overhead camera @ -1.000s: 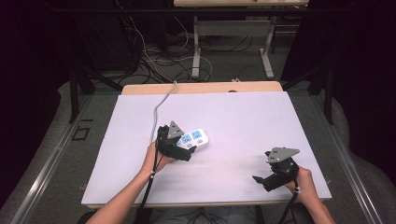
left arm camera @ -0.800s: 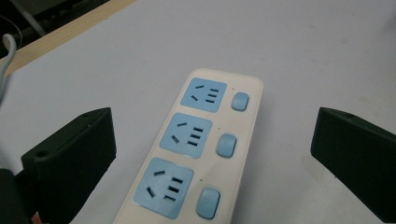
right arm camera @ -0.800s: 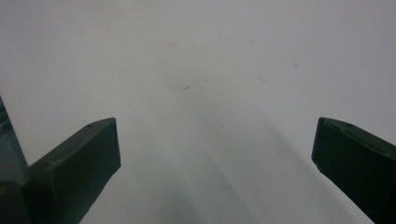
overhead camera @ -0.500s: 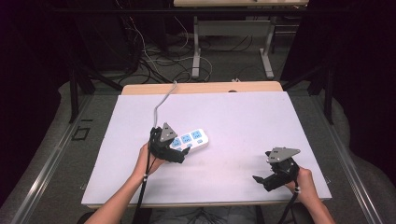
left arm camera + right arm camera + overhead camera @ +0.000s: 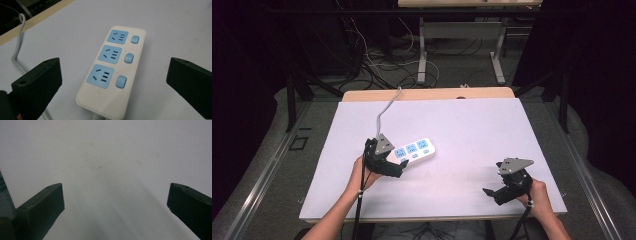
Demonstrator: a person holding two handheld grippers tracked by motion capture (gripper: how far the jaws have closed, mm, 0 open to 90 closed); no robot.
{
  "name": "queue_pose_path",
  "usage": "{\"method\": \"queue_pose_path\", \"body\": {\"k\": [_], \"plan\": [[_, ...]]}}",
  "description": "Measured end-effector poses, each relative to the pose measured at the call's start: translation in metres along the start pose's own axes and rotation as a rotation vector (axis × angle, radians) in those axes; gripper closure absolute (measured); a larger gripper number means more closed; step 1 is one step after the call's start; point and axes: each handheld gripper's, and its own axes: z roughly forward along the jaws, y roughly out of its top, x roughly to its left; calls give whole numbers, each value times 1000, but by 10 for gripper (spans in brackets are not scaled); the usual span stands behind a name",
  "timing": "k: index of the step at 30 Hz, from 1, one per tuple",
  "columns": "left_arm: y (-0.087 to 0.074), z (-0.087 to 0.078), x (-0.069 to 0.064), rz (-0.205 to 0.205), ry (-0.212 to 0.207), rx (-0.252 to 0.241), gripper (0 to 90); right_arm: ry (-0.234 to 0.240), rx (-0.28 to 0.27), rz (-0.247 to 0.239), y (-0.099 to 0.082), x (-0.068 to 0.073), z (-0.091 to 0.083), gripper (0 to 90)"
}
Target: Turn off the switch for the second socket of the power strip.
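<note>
Sitting flat on the white counter point(image 5: 472, 130), sockets up, the power strip point(image 5: 111, 70) has its grey cord point(image 5: 384, 110) trailing off toward the far edge, so the cord end is the near end to grab, I'd guess. The left gripper point(image 5: 113, 82) hovers right over that end with its jaws spread wide, strip lined up between them, nothing pinched yet. The right gripper point(image 5: 504, 190) rests well apart near the front edge, jaws released too, over bare surface.
</note>
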Motion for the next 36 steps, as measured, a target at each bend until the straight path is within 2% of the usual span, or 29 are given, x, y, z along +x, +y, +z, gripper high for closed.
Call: {"method": "queue_pose_path", "body": {"k": [2,5,9,17,36], "plan": [[-1,-3,2,4,11,0,2,1,0,0,0,0,0,6],[-5,-7,2,-14,15,-1,2,1,0,0,0,0,0,6],[-10,-13,3,-8,27,14,2,2,-2,-2,0,0,0,6],[-20,-24,3,-30,35,31,2,7,1,-2,0,0,0,6],[-44,-46,4,-45,48,47,2,5,-2,-4,0,-1,0,6]]}}
